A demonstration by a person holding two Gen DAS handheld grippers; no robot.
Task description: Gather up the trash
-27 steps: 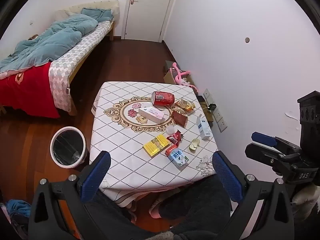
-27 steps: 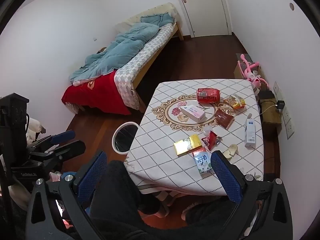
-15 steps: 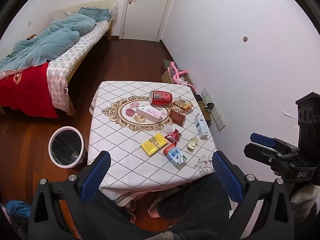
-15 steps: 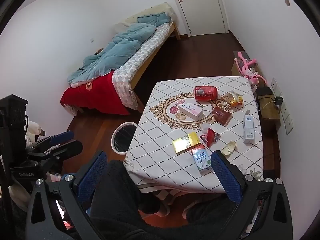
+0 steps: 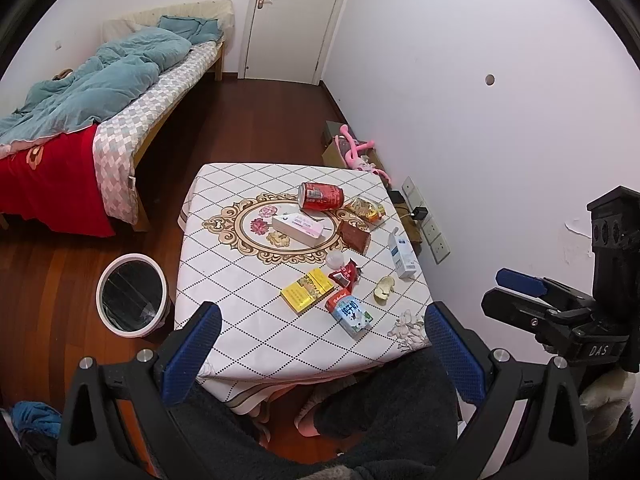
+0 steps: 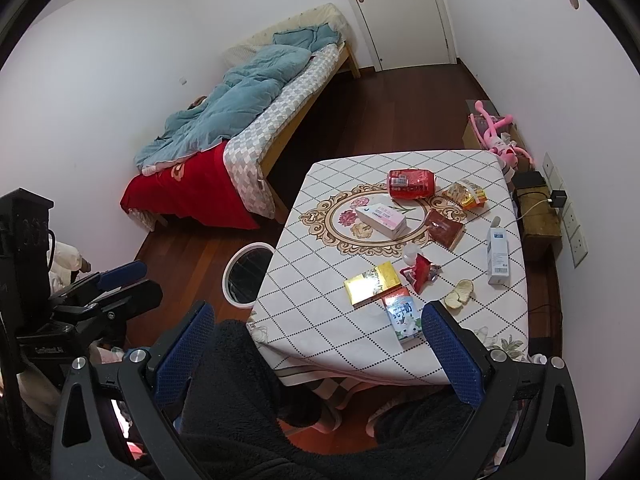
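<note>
Trash lies on a small table (image 5: 224, 280) with a white diamond-pattern cloth: a red can (image 5: 321, 195), a pink-white box (image 5: 298, 226), a brown packet (image 5: 354, 236), a yellow box (image 5: 307, 290), a blue milk carton (image 5: 352, 315), a white carton (image 5: 402, 255), a red wrapper (image 5: 345, 272) and a peel (image 5: 384, 289). A white bin (image 5: 131, 295) stands on the floor left of the table. My left gripper (image 5: 320, 344) and right gripper (image 6: 320, 348) are both open and empty, held above my lap short of the table's near edge.
A bed (image 5: 100, 112) with a teal duvet and red blanket is at the far left. A pink toy (image 5: 356, 150) and a box sit by the right wall. Wall sockets (image 5: 430, 228) are beside the table. A door (image 5: 292, 20) is at the far end.
Both views have shifted slightly, with the table a little farther and lower in frame. Both grippers stay open; nothing on the table has moved.
</note>
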